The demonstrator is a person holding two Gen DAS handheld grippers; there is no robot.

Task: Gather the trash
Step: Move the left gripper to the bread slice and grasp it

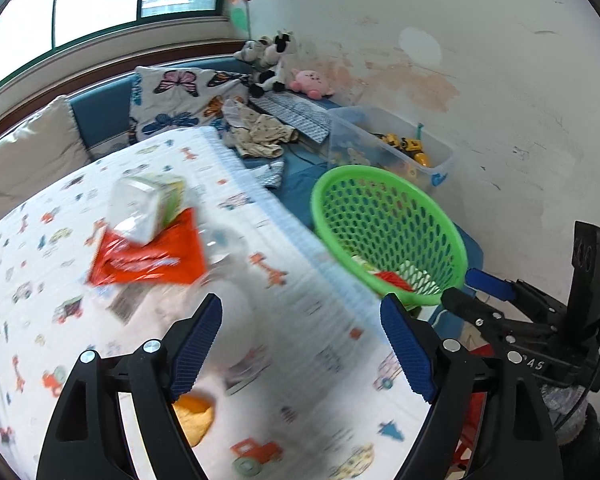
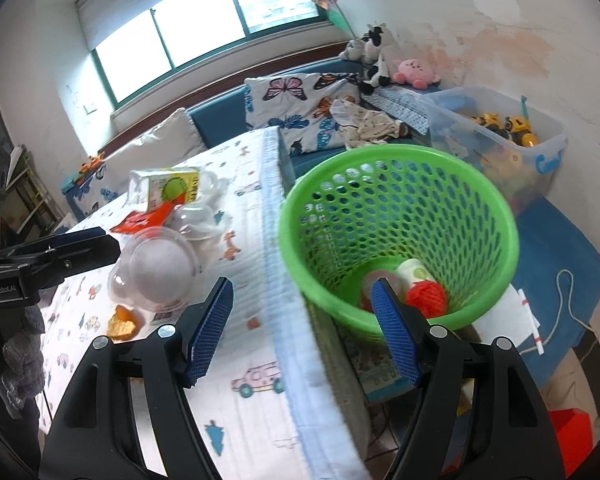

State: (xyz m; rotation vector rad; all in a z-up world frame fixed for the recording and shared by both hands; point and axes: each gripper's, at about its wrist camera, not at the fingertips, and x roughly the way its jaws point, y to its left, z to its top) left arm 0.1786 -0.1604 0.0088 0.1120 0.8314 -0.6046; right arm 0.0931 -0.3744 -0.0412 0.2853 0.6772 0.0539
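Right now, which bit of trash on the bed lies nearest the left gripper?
The orange peel, beside the left gripper; the clear tub, red wrapper and carton lie farther.

Basket (image 2: pixel 400 216): bright green, perforated mesh. Cloth (image 2: pixel 236 420): white, printed with small coloured vehicles and giraffes. Wrapper (image 1: pixel 148 258): orange-red with white marks. Carton (image 2: pixel 168 190): white and yellow-green. Pillow (image 2: pixel 300 108): white, butterfly print. Finger pads (image 2: pixel 210 332): blue, ribbed.

Basket (image 2: pixel 400 216) mouth is wide open from above; the cup (image 2: pixel 156 272), carton (image 2: pixel 168 190) and wrapper (image 1: pixel 148 256) crowd the blanket (image 2: pixel 256 360) beside it.
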